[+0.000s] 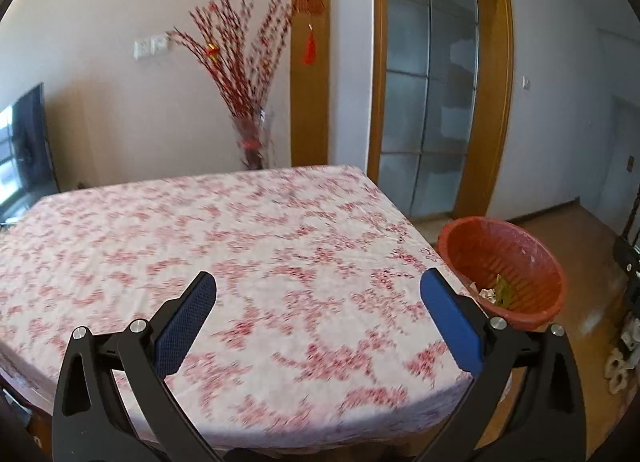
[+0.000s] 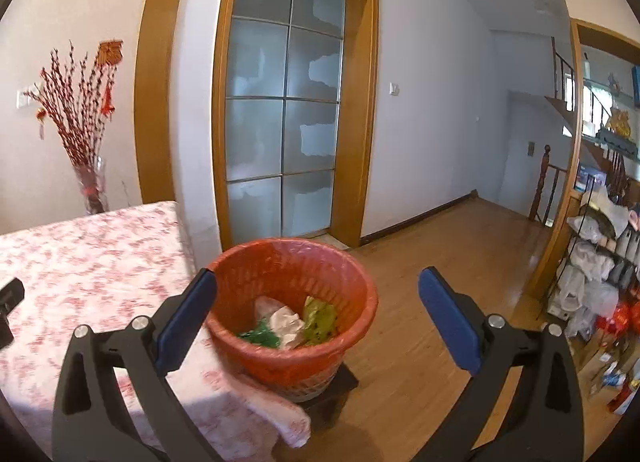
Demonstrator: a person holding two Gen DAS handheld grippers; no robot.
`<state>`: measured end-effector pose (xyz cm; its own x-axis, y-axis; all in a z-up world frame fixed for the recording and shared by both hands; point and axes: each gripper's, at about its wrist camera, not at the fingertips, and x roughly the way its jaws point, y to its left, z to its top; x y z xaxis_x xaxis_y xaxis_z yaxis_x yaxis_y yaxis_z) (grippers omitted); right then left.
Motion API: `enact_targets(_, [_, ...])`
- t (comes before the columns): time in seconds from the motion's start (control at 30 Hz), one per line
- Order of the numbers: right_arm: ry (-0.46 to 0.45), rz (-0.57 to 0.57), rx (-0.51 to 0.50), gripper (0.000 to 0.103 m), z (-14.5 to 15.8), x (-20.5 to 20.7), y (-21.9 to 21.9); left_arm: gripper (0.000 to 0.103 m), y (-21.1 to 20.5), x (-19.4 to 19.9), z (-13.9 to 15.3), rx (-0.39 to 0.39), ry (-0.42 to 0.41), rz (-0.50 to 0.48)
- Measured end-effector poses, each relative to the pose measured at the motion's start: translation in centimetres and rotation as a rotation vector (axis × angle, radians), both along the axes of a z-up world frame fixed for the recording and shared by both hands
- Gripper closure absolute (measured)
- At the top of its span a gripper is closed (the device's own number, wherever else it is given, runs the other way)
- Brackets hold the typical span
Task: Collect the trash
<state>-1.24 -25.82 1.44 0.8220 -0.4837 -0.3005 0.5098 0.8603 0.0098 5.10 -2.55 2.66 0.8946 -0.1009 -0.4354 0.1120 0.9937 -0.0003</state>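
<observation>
Red bin (image 2: 292, 302) already holds crumpled scraps (image 2: 288, 326); my left gripper (image 1: 318, 294) and right gripper (image 2: 318, 294) gape empty, the tablecloth (image 1: 200, 242) shows no litter, so I judge collecting nearly finished.

No legible text, labels or numbers — red wall ornament (image 1: 309, 1) too blurred.

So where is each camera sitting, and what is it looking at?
Left wrist: rides the left gripper, above the flowery table, facing the far wall; its open blue fingers show.
Right wrist: rides the right gripper, off the table's corner, looking down into the red bin holding trash; its open fingers show.
Both see the table, bin, glass door and red branches.
</observation>
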Motion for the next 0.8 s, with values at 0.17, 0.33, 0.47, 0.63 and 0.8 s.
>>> enact_targets(0.17, [0.002,0.029,0.020,0.004,-0.3,-2.0,2.1,0.003,0.9,-3.1,-0.5,0.001,-0.031,0.030])
enact_targets(0.33, [0.026,0.078,0.016,0.004,-1.0,-3.3,4.2,0.003,1.9,-4.7,-1.1,-0.022,-0.013,0.045])
enact_targets(0.47, [0.044,0.099,0.023,0.004,-1.3,-3.8,5.3,0.003,2.3,-5.8,-1.5,-0.018,-0.012,0.056])
enact_targets(0.63, [0.060,0.101,0.013,0.004,-1.6,-4.4,6.5,0.003,2.6,-6.6,-1.9,-0.017,-0.014,0.066])
enact_targets(0.8, [0.081,0.105,0.017,0.004,-2.0,-4.6,7.0,0.003,2.9,-7.1,-2.0,-0.022,-0.012,0.073])
